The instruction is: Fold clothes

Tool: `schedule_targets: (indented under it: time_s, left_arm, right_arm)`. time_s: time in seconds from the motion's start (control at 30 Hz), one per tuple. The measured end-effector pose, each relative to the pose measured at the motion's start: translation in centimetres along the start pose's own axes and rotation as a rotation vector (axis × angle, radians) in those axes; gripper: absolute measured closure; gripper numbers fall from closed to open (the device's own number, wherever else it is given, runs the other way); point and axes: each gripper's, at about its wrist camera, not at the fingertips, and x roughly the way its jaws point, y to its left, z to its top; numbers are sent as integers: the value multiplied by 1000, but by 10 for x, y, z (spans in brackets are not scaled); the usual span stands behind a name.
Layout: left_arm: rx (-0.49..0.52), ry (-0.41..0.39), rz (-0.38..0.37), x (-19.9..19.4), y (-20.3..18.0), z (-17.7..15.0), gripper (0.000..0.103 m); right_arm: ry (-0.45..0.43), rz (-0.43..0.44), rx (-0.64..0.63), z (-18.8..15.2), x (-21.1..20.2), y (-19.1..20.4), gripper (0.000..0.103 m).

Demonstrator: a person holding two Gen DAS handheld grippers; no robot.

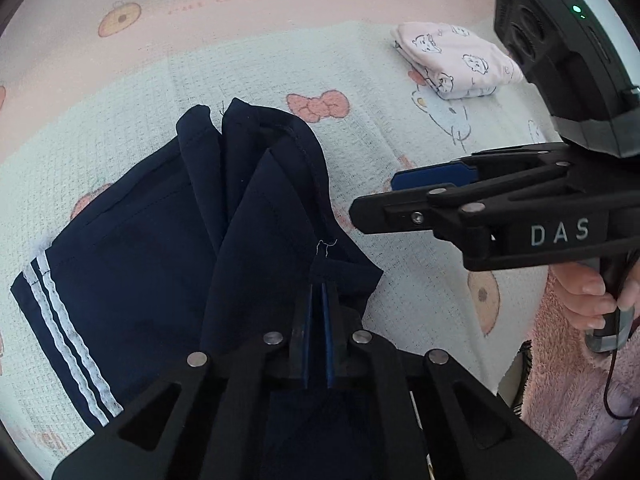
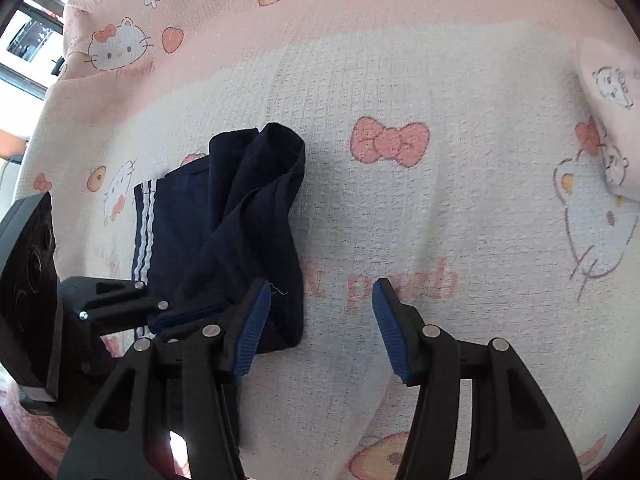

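Pinching the navy shorts [image 1: 168, 248] hem, my left gripper [image 1: 318, 304] is mid-fold while my right gripper [image 2: 320, 320] waits open beside; next, laying it flat needs care.

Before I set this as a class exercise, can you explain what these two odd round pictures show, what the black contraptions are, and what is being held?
A person holds two hand tools, each ending in a two-fingered claw with a fisheye camera looking along it. One picture is from the left claw, which is shut on the navy shorts with white side stripes. The other is from the right claw, open and empty above the Hello Kitty blanket. A folded pink garment lies farther back.
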Motion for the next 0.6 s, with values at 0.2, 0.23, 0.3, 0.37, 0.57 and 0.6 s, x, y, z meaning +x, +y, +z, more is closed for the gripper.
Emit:
schedule_targets:
  time_s: [0.2,0.23,0.3,0.37,0.57,0.6]
  left_arm:
    - [0,61,-50,2,-3,-11,97]
    - [5,61,-38,1,-2,-13,97]
    - [13,40,-21,-6,-2,-17,97]
    - [10,20,-16,-12,1,-19,97]
    - [56,21,1,-11,2,-9,81]
    - [67,38,11,-7,1,-5,71]
  right_arm:
    - [33,24,-23,-13,14,8,48]
    - [39,35,-23,-16,15,8,48]
    - [53,56,-29,-21,11,5,48]
    - [65,72,-41,-25,6,2,48]
    - [92,69,-96,-42,4,10,48]
    - [92,65,-97,-43,3,10,48]
